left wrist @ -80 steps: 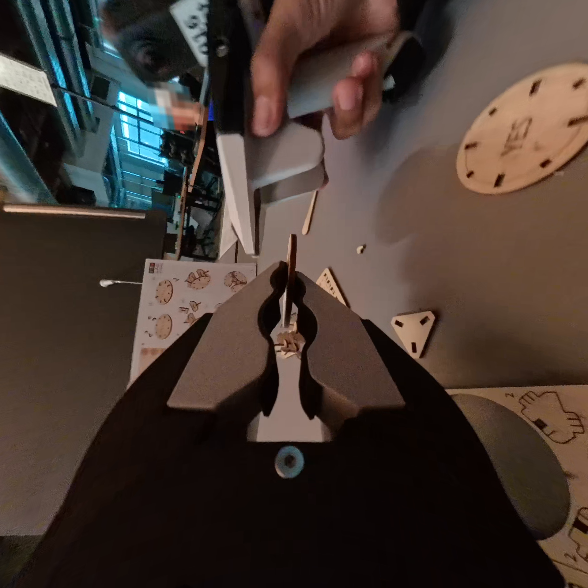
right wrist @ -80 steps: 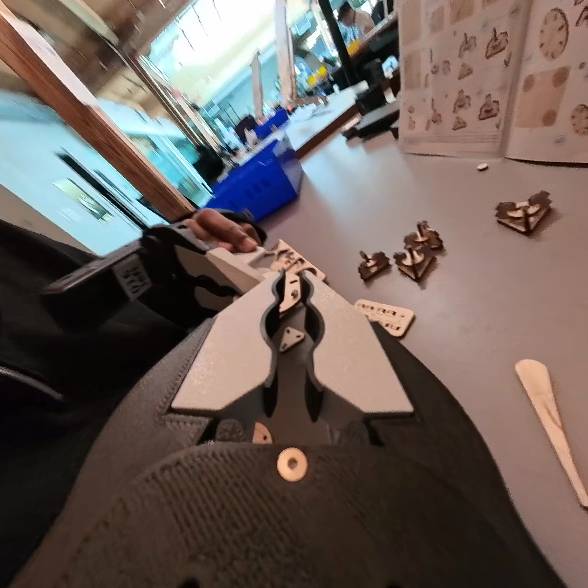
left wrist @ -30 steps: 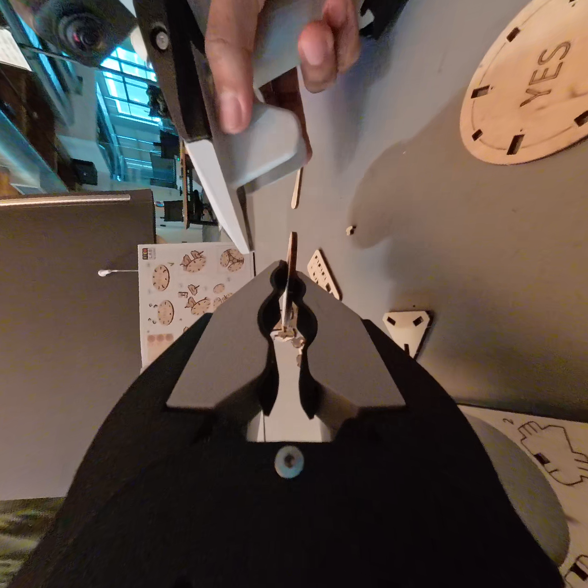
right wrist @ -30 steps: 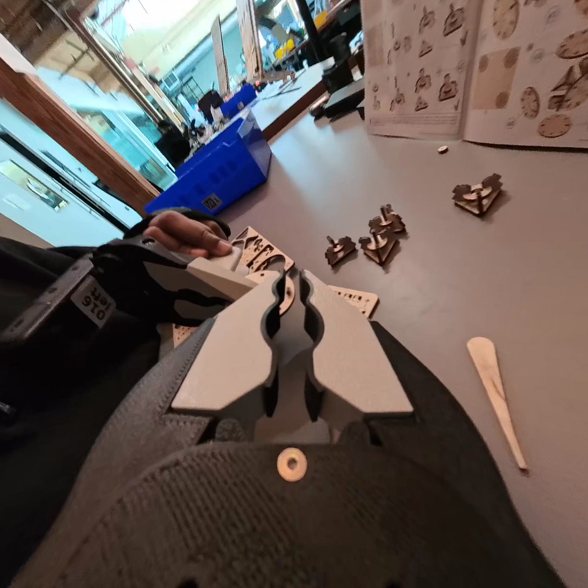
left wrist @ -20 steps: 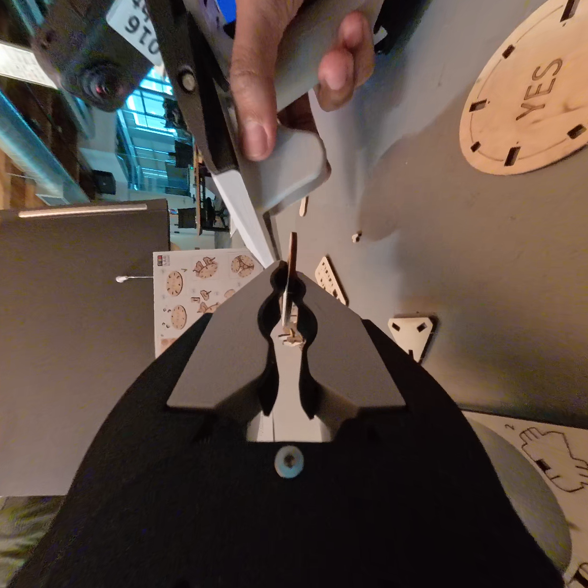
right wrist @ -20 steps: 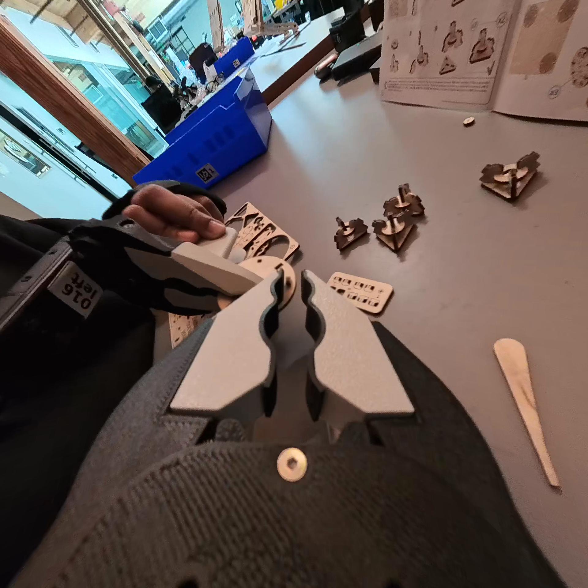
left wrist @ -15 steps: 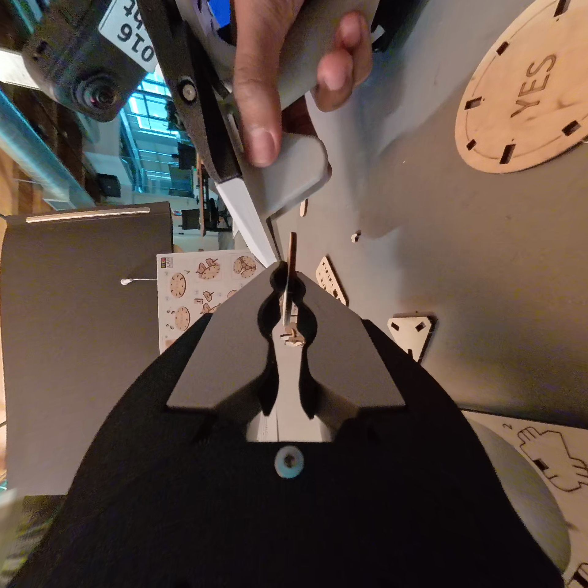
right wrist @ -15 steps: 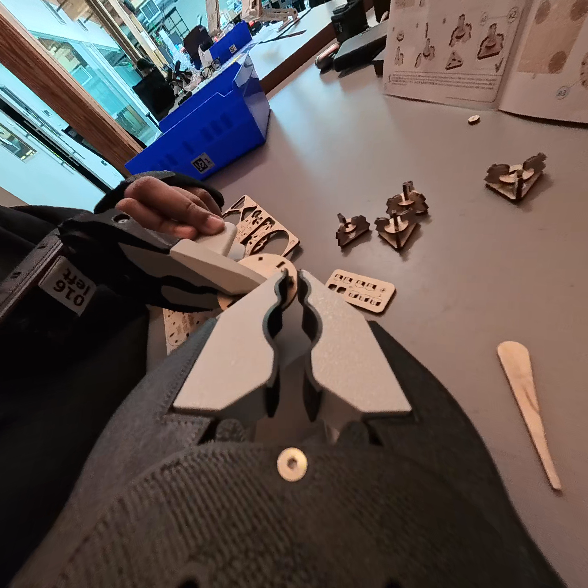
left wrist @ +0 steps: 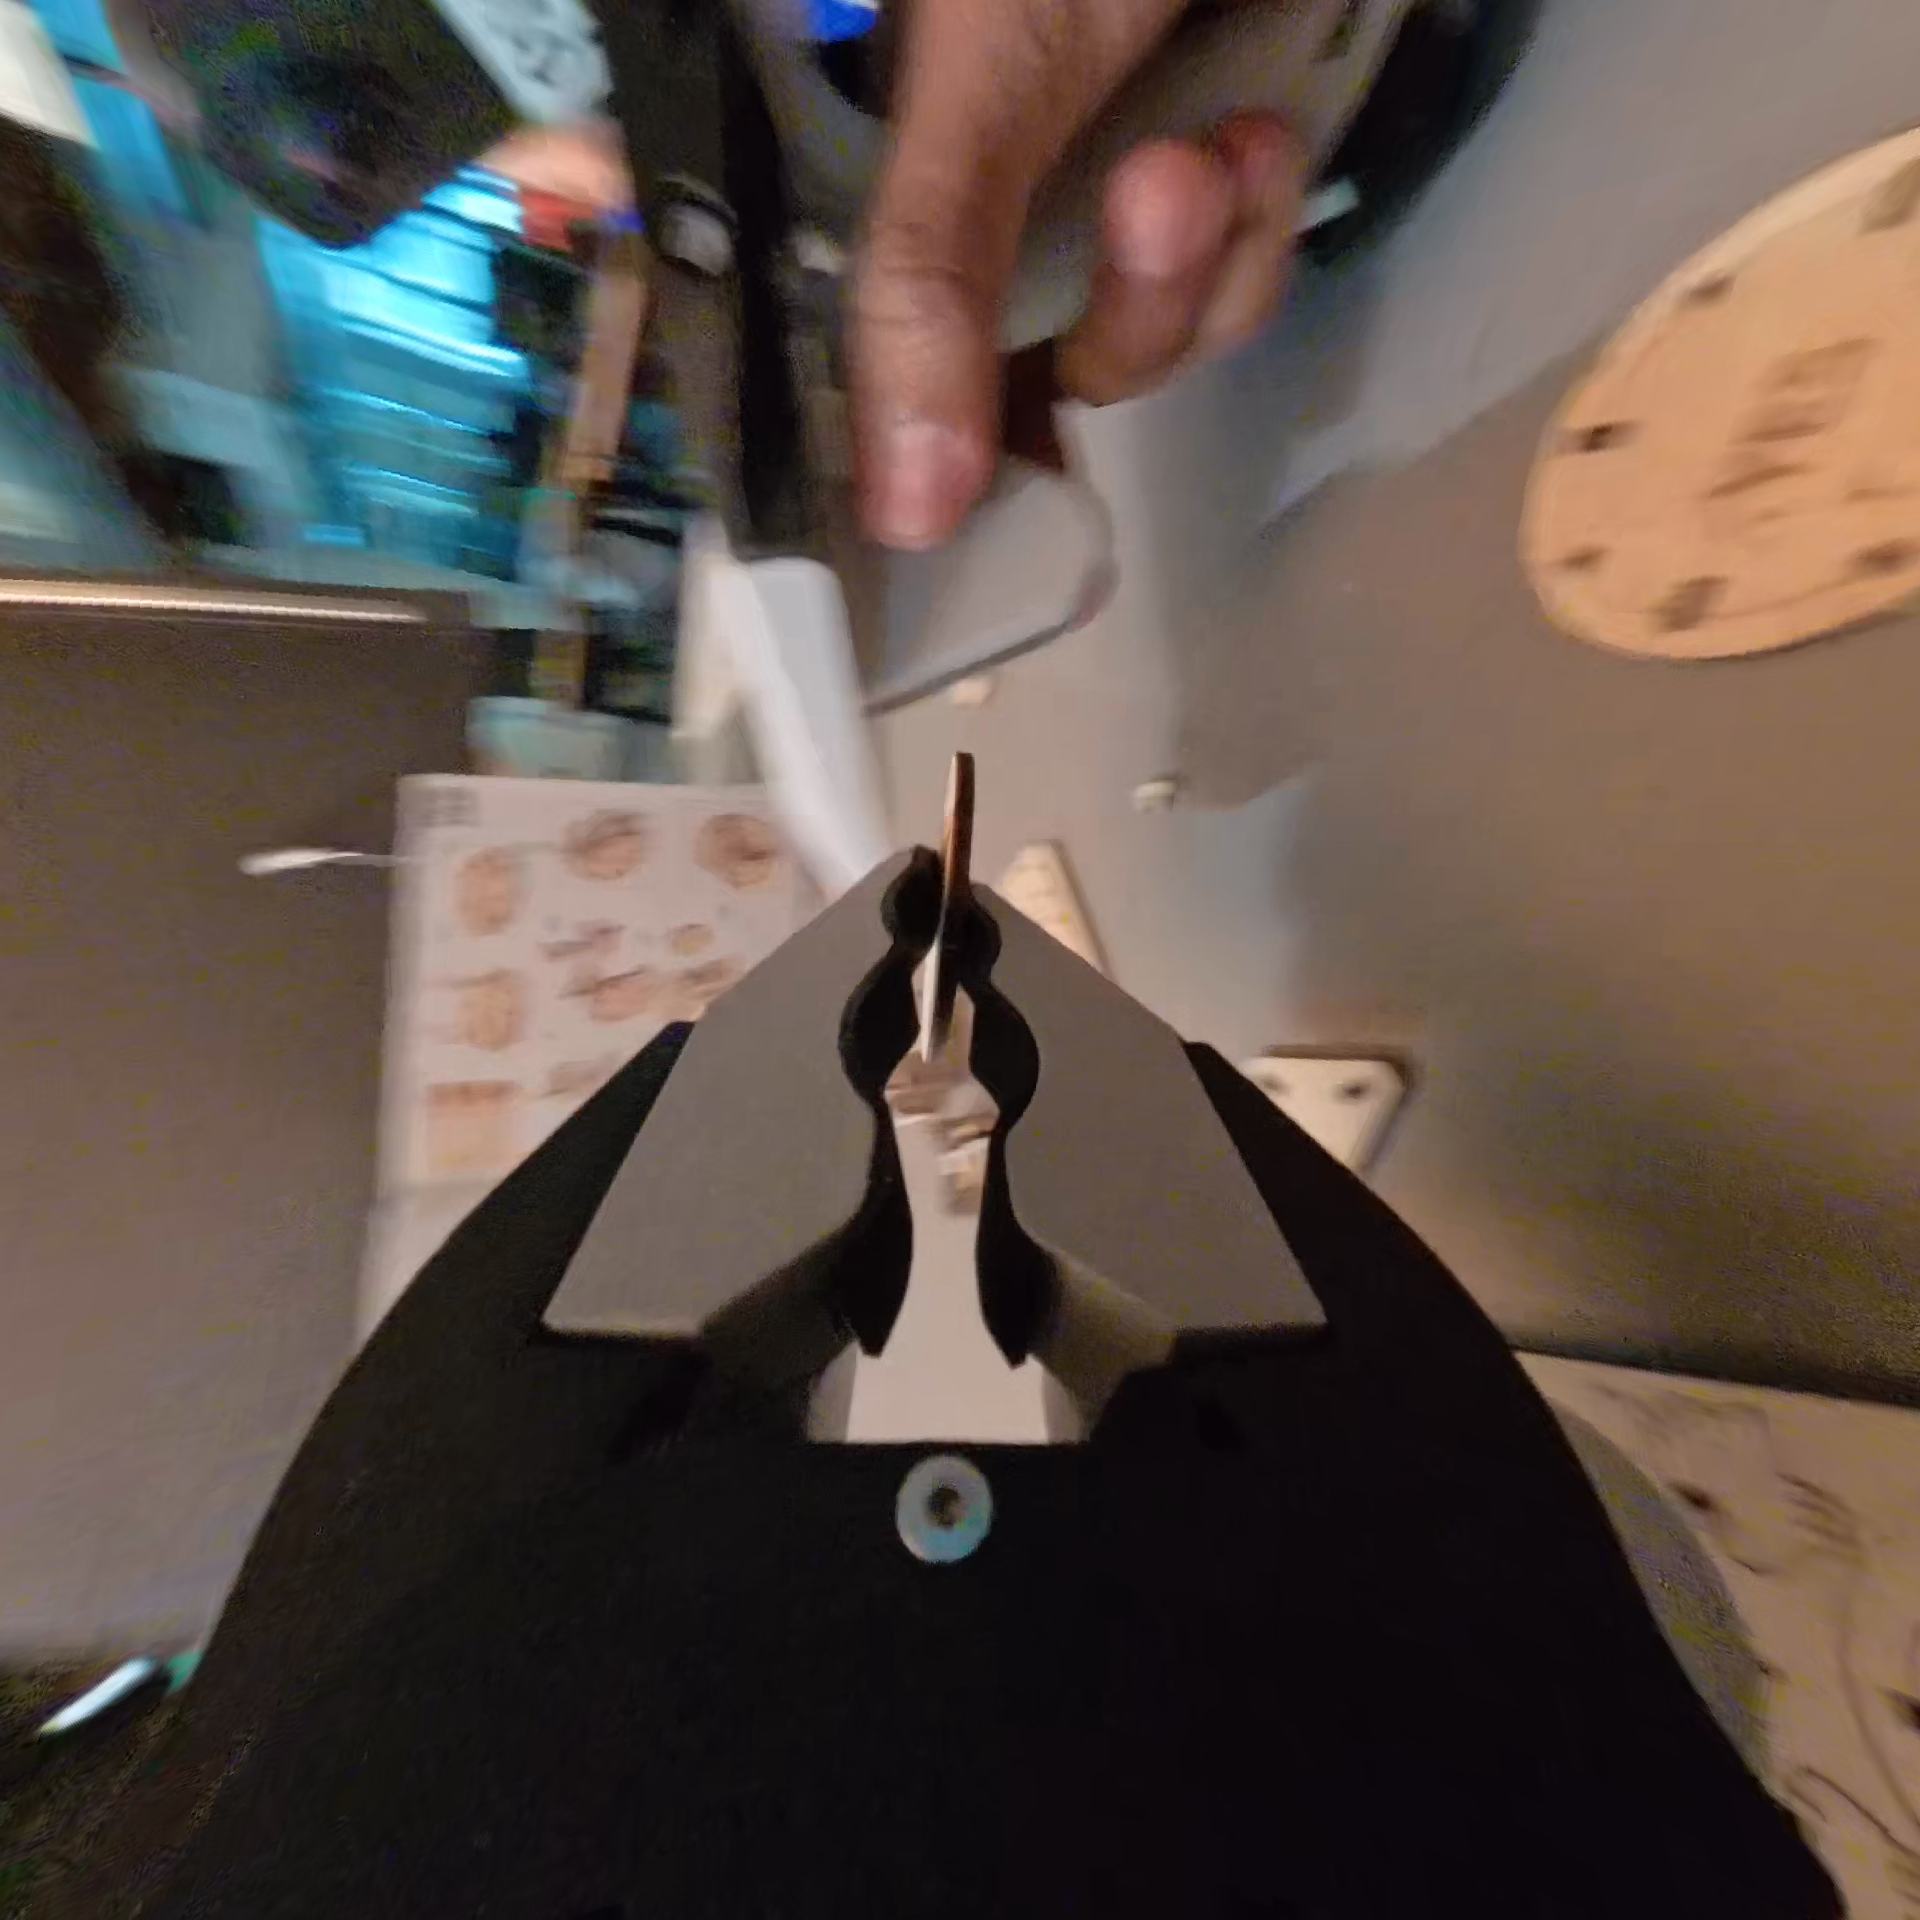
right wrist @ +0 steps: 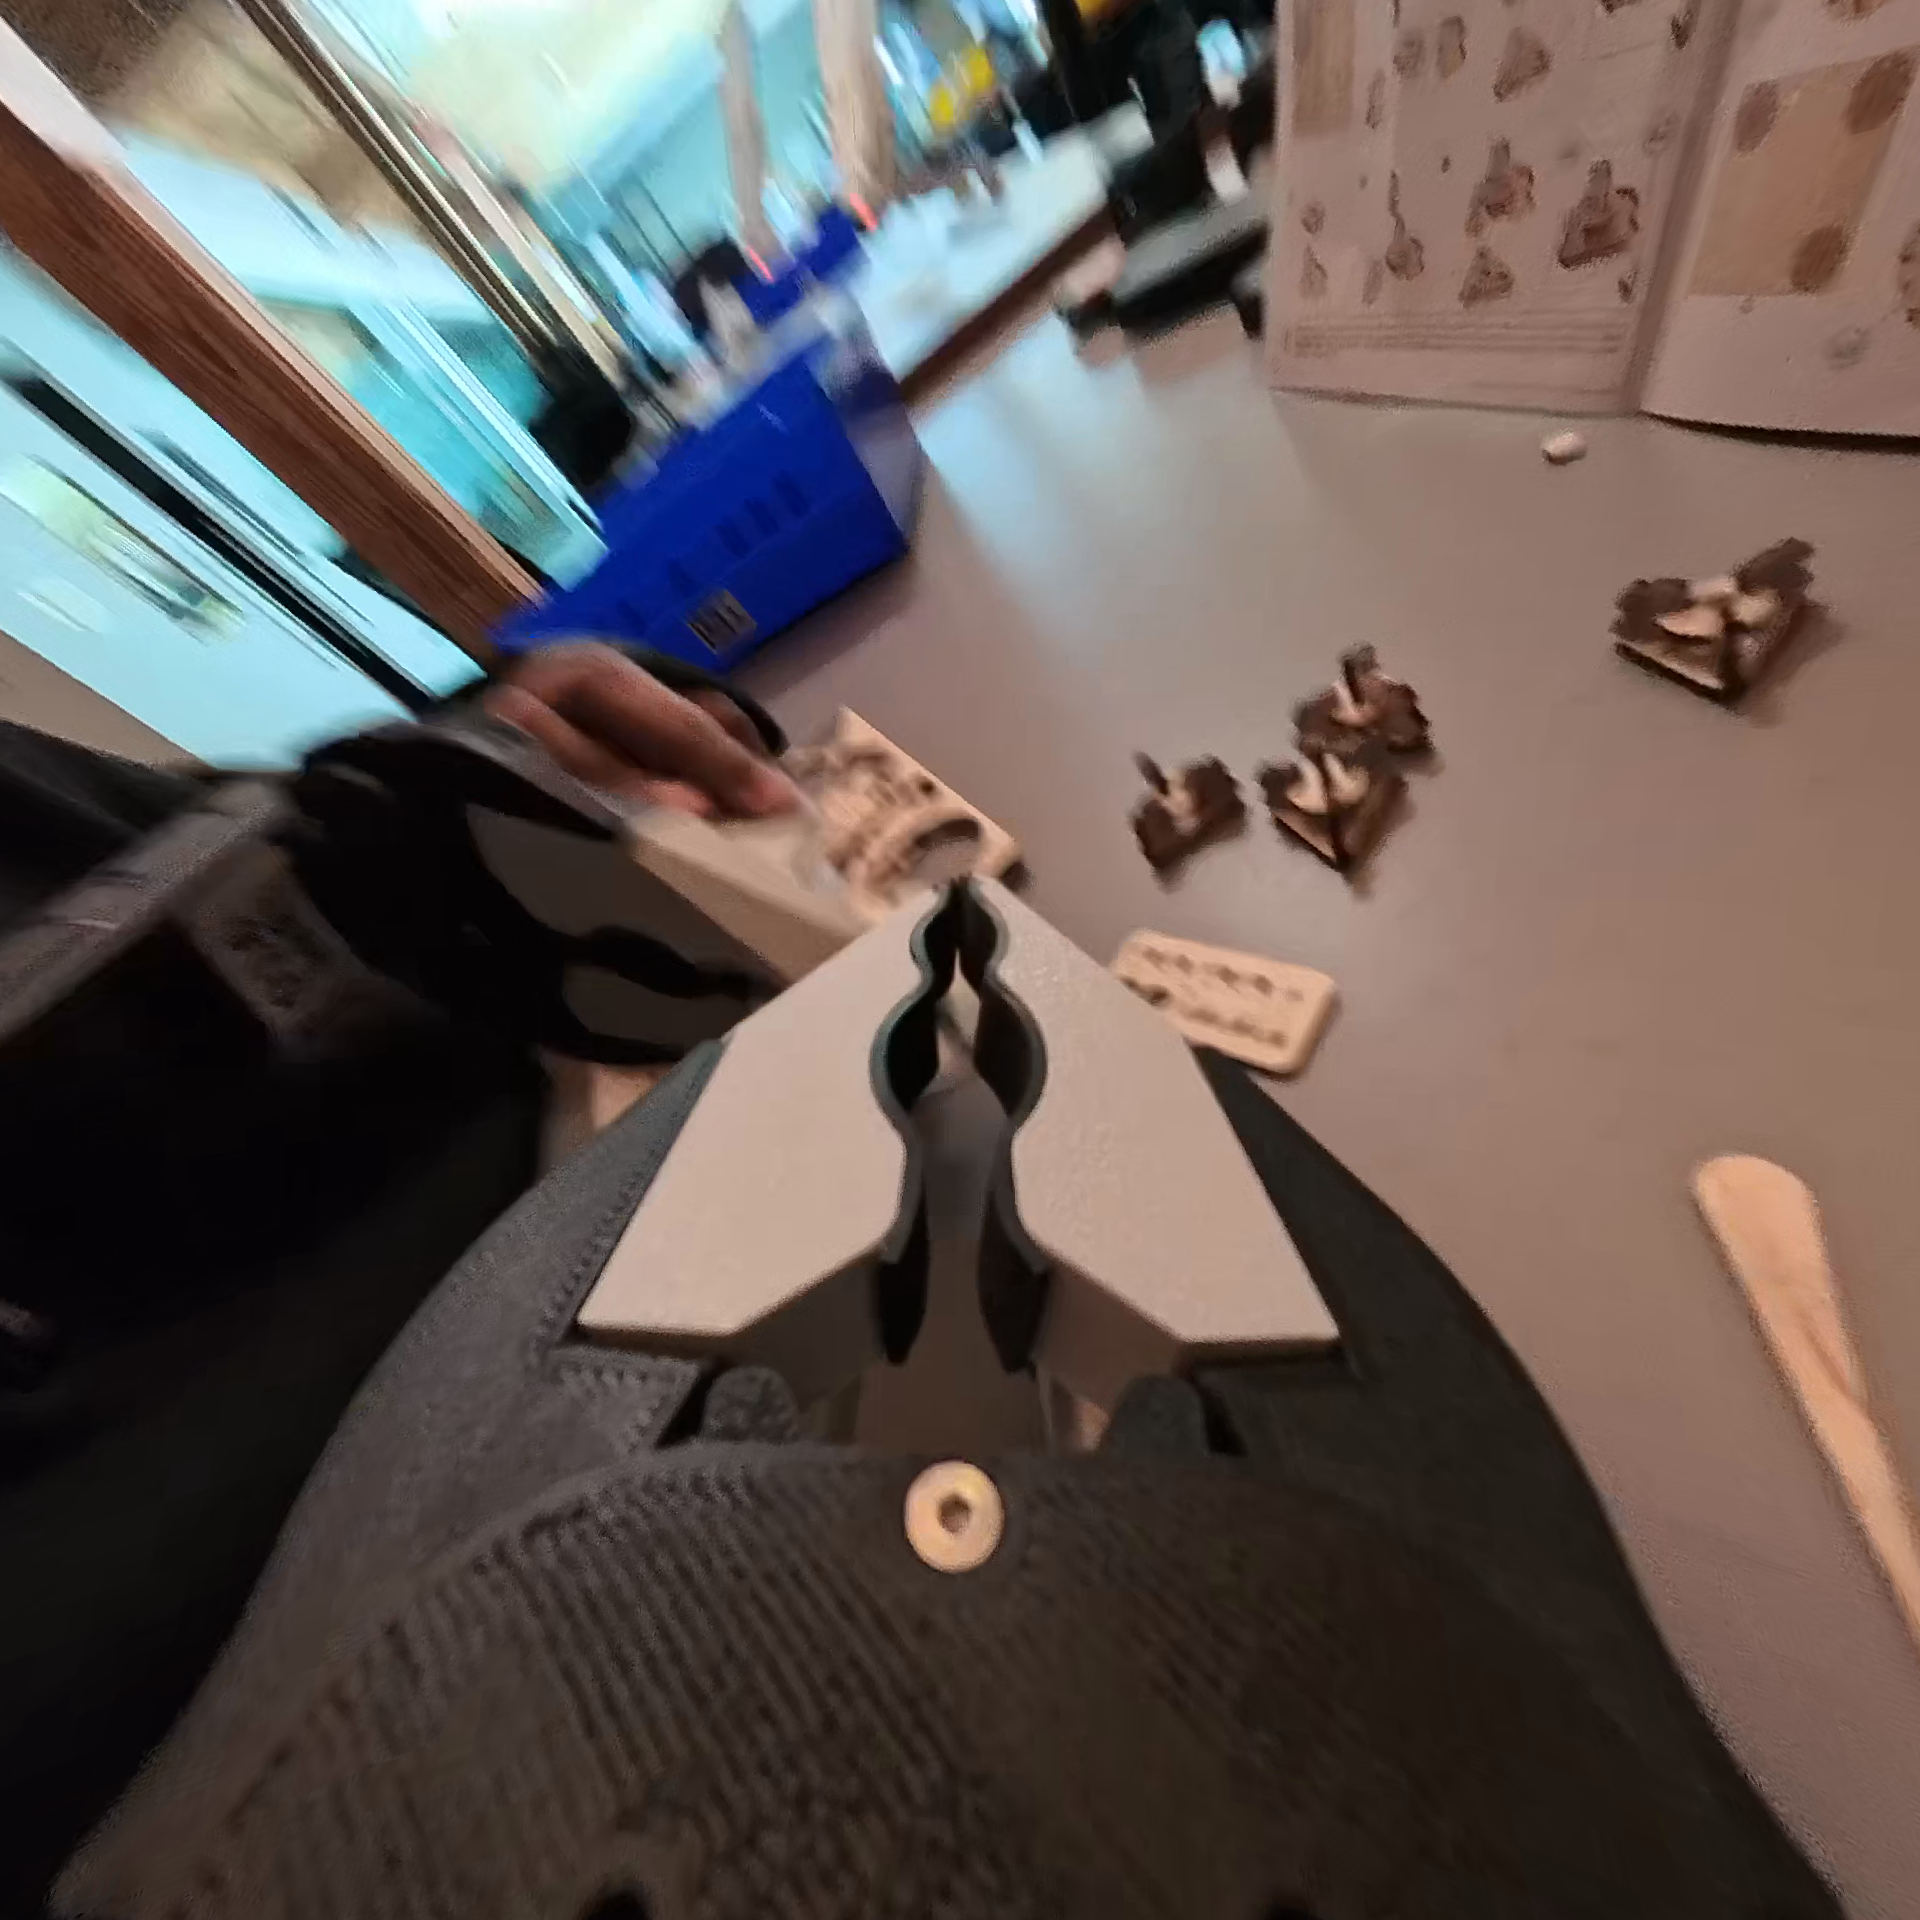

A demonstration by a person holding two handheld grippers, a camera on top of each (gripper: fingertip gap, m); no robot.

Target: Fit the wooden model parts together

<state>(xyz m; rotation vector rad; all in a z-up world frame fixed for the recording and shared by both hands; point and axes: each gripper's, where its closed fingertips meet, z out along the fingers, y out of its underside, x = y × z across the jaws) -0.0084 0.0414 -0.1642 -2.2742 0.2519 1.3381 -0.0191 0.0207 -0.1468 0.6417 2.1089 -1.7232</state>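
- Now the right claw point(right wrist: 961, 902) is clenched, its pads meeting on nothing; a second ago its jaws stood slightly apart and had already let go of the small wooden piece seen between them earlier.
- Unchanged, the left claw point(left wrist: 948, 883) grasps a thin wooden disc point(left wrist: 956, 821) edge-on, both pads pressing its faces.
- At 11 o'clock of the right claw, just beyond its tips, lies a cut-out wooden sheet point(right wrist: 904, 821); at 3 o'clock a small slotted wooden plate point(right wrist: 1226, 997) rests on the table point(right wrist: 1558, 987).
- Farther out, at 1 to 2 o'clock, stand dark assembled wooden pieces point(right wrist: 1340, 779); a wooden spatula point(right wrist: 1808, 1330) lies at 4 o'clock.
- In the left wrist view, a large slotted wooden disc point(left wrist: 1745, 436) lies at 2 o'clock.
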